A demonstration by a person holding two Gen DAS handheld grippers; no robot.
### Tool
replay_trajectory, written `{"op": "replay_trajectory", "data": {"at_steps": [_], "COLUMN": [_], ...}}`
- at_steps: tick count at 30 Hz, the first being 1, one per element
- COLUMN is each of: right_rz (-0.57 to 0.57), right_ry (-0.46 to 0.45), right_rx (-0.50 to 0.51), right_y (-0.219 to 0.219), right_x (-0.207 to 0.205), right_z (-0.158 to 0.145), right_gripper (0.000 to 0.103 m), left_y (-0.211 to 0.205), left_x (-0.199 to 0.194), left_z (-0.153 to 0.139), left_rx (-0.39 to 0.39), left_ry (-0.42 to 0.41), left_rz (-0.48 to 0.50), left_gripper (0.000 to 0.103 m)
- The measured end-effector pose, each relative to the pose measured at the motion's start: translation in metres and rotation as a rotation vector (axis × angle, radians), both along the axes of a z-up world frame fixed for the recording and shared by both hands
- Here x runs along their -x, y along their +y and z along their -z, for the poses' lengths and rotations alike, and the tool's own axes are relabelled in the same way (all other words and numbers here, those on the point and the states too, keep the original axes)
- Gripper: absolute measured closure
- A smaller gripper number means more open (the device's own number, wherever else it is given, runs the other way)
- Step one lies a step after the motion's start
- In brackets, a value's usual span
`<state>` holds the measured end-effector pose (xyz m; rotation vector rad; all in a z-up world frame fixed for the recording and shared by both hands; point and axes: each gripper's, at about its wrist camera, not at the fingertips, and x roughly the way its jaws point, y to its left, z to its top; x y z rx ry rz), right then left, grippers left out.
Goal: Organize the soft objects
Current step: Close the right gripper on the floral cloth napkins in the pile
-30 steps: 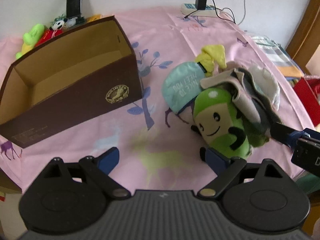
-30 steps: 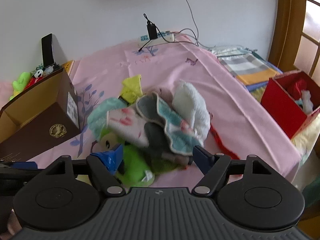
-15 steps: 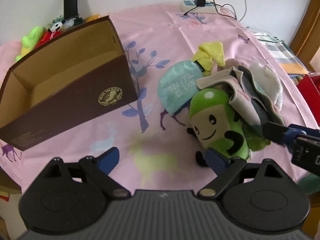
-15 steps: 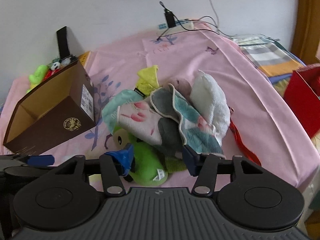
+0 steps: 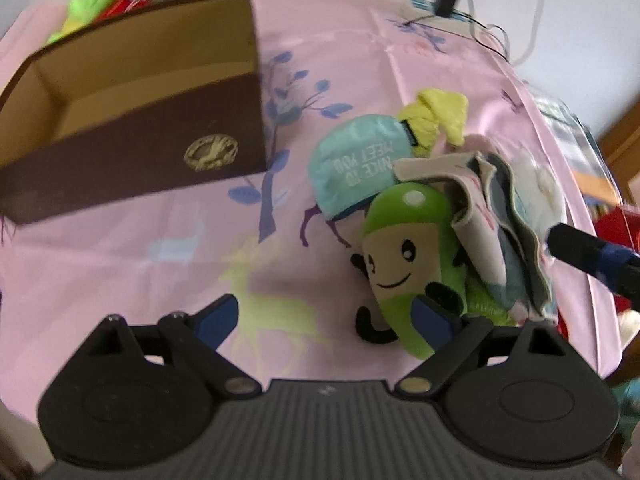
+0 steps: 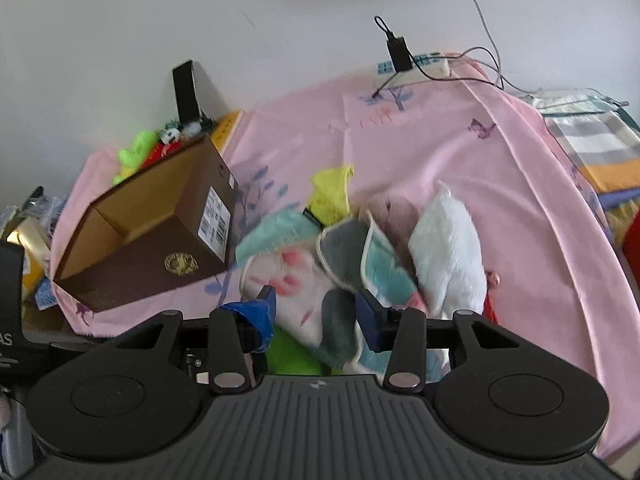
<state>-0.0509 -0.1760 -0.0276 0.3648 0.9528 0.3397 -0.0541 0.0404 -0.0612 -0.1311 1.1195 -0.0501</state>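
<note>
Closed in over the heap of soft cloths and plush toys (image 6: 360, 256) near the pink sheet's (image 6: 520, 168) right edge, right gripper (image 6: 316, 312) jaws narrowing around a flowered cloth (image 6: 292, 292), unclamped; left gripper (image 5: 324, 318) apart, empty; open brown cardboard box (image 5: 132, 120) near the left edge unfilled, sorting barely begun.

The right tool (image 6: 314, 316), jaws just closing, straddles a folded cloth (image 6: 308, 300), seemingly touching it.

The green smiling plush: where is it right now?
In the left wrist view the green smiling plush lies right of centre on the pink sheet, below the teal pouch, partly under the cloths.
</note>
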Motion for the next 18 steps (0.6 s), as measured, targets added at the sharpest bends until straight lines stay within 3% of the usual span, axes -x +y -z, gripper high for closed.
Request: {"op": "replay_trajectory", "data": {"at_steps": [12, 18], "right_rz": [-0.125, -0.116], "right_ry": [-0.007, 0.022], "right_rx": [-0.090, -0.103], "right_y": [-0.025, -0.032], "right_x": [-0.010, -0.014], "right_z": [0.012, 0.018], "right_gripper": [0.080, 0.080], "left_y": [-0.021, -0.029], "left_x": [0.011, 0.013], "left_z": [0.005, 0.001], "left_rx": [-0.016, -0.036], "left_ry": [0.028, 0.018], "left_rz": [-0.073, -0.075], "left_gripper": [0.011, 0.011]}}
